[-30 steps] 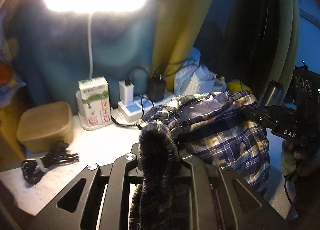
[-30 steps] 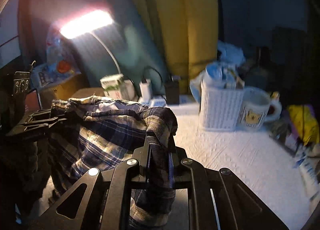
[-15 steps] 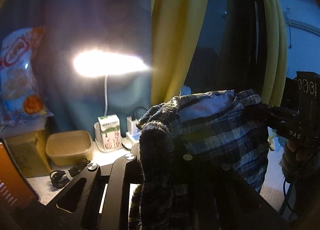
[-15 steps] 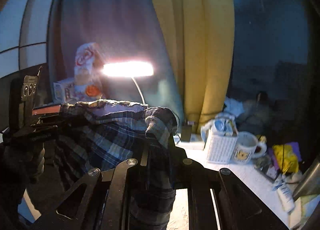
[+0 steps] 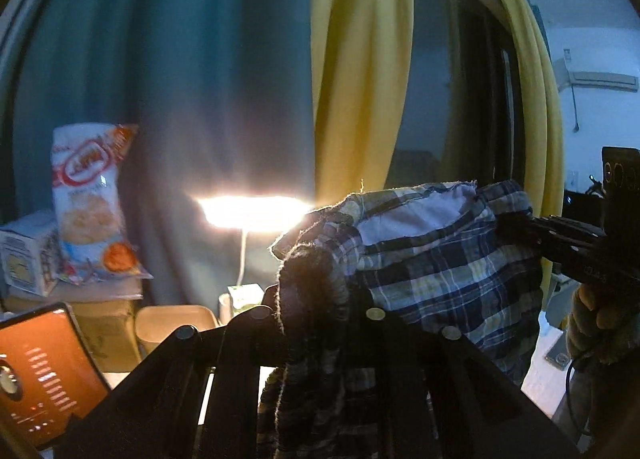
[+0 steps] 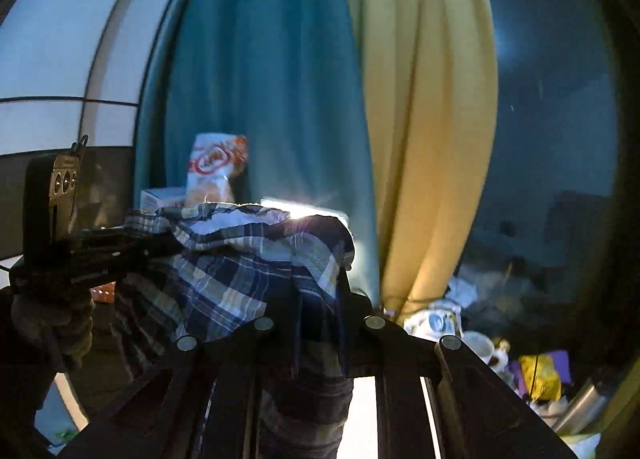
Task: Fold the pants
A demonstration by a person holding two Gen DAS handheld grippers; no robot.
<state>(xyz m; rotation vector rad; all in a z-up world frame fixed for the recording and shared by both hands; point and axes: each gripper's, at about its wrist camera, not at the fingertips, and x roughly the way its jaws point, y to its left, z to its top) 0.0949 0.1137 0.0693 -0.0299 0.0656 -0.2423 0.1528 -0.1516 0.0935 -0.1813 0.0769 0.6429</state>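
Currently lift-and-spread step: left gripper (image 5: pixel 312 291) and right gripper (image 6: pixel 320 299), fingers clamped on plaid pants (image 5: pixel 440 271), hold waistband aloft. Next: lower onto worktop (image 6: pixel 364 411), keep fabric taut.

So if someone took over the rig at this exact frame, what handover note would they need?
Left tool: shut on one end of the plaid pants.
Right tool: shut on the other end.
Pants: held in the air between both tools, waistband edge on top, the rest hanging below; yellow curtain behind.
Done: both ends gripped and lifted.
Left: no fold visible; lay the pants down and fold.
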